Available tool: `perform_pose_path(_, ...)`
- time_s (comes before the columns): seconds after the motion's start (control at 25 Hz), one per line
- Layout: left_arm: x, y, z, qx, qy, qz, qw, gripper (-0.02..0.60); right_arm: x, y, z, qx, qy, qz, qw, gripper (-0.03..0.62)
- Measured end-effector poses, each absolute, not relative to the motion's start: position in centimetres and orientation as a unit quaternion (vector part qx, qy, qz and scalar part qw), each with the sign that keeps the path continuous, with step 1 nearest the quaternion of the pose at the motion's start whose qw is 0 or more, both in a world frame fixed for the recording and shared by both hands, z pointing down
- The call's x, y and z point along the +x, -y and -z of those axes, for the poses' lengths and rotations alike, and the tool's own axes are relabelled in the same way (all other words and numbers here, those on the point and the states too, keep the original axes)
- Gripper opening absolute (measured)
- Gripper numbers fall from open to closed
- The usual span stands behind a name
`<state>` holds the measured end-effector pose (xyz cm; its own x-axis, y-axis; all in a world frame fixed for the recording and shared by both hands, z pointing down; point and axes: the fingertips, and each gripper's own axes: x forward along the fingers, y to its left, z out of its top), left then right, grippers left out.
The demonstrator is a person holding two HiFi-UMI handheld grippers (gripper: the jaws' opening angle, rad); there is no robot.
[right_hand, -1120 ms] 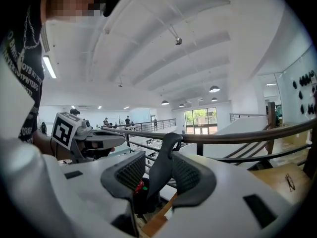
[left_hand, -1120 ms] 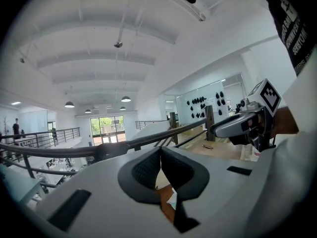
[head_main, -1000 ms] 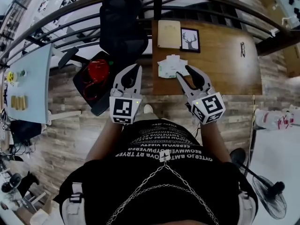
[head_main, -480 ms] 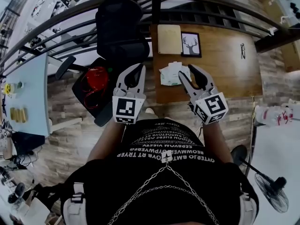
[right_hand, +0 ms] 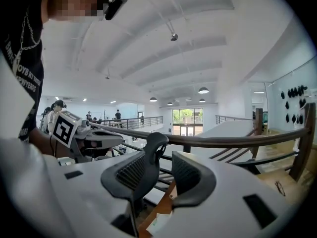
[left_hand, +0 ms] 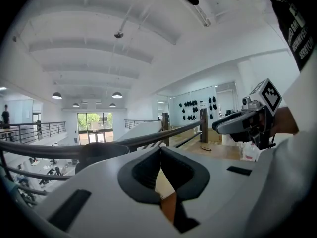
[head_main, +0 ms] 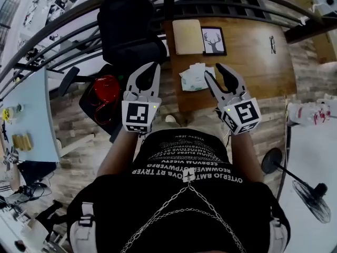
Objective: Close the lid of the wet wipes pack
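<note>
Two grippers, held side by side in the middle of the head view, each carrying a marker cube.

Left gripper (head_main: 153,66): jaws closed tip to tip, clamping nothing and touching nothing. Sits left of the wooden table (head_main: 253,73), over plank floor. In its own view (left_hand: 159,152), pads meeting at the far end, only a sliver of table showing behind them.

Right gripper (head_main: 215,71): jaws partly apart, a clear gap between the pads, nothing in it. In its own view (right_hand: 166,175), only the distant chair and railing visible through the gap.

One wet wipes pack (head_main: 194,78), lying flat near the table's near left corner, just left of the right gripper's tips and lower than them. Long axis roughly across the frame, left end slightly lower; white top facing up. Lid position too small to read. Also glimpsed at the bottom edge of the right gripper view (right_hand: 157,225).

One beige notebook (head_main: 188,36) and one framed deer print (head_main: 213,40), side by side at the table's far edge. One black office chair (head_main: 129,28), upper left.
</note>
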<state>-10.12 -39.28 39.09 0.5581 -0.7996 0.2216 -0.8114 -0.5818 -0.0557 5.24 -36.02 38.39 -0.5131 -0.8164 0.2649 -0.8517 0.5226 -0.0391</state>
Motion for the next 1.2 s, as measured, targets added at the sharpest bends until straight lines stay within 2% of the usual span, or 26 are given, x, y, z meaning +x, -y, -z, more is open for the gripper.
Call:
perform_pose_path(0.56, -7.4, 40.3, -42.7, 0.882, 0.444, -0.148, 0.045, 0.028, 8.0, 36.7, -46.6, 0.475, 0.855, -0.153, 0.143, 0.155)
perform_pose_path(1.2, -3.6, 40.9, -48.5, 0.871, 0.445, -0.192, 0.079, 0.028, 9.7, 40.1, -58.7, 0.396, 0.866, -0.197, 0.235, 0.156)
